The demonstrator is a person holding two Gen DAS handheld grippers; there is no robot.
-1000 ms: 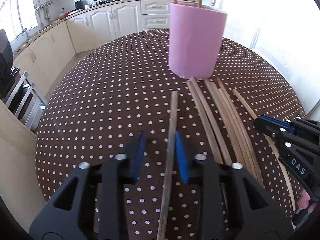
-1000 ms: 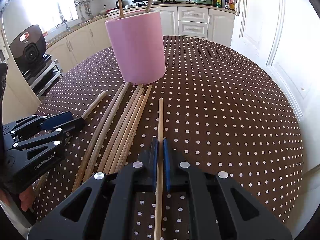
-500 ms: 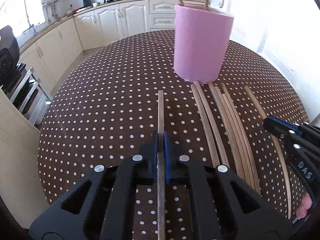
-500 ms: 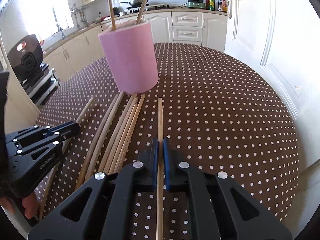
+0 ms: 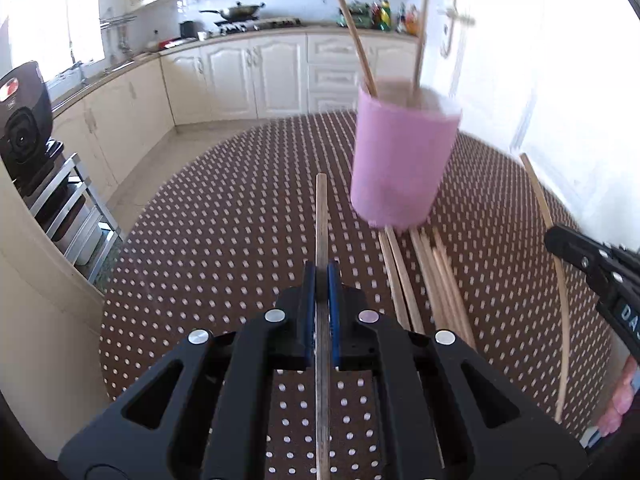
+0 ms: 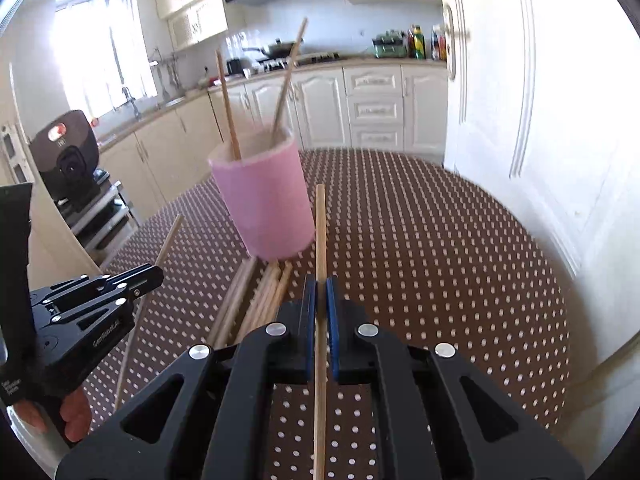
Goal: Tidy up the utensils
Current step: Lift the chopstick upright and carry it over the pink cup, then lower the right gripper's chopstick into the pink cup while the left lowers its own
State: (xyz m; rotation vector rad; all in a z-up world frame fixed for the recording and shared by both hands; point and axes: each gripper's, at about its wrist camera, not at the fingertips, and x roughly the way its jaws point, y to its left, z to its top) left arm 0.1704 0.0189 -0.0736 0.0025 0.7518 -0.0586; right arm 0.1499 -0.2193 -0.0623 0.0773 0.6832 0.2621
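Observation:
A pink cup (image 5: 402, 160) stands on the brown dotted table (image 5: 224, 216) with two wooden chopsticks (image 5: 354, 36) upright in it. My left gripper (image 5: 321, 276) is shut on a chopstick (image 5: 321, 216), raised off the table, to the cup's left. My right gripper (image 6: 320, 284) is shut on another chopstick (image 6: 320, 232), lifted, its tip beside the cup (image 6: 266, 200). Several loose chopsticks (image 5: 436, 276) lie on the table in front of the cup. Each gripper shows in the other's view: the right (image 5: 592, 260), the left (image 6: 100, 292).
White kitchen cabinets (image 5: 240, 76) and a counter run behind the table. A dark appliance (image 5: 24, 120) sits on a metal rack to the left. A white door (image 6: 516, 80) stands to the right. The table's edge curves close at both sides.
My left gripper closed on its chopstick and lifted it. My right gripper raised its chopstick off the table. Both views now sit higher and nearer the cup.

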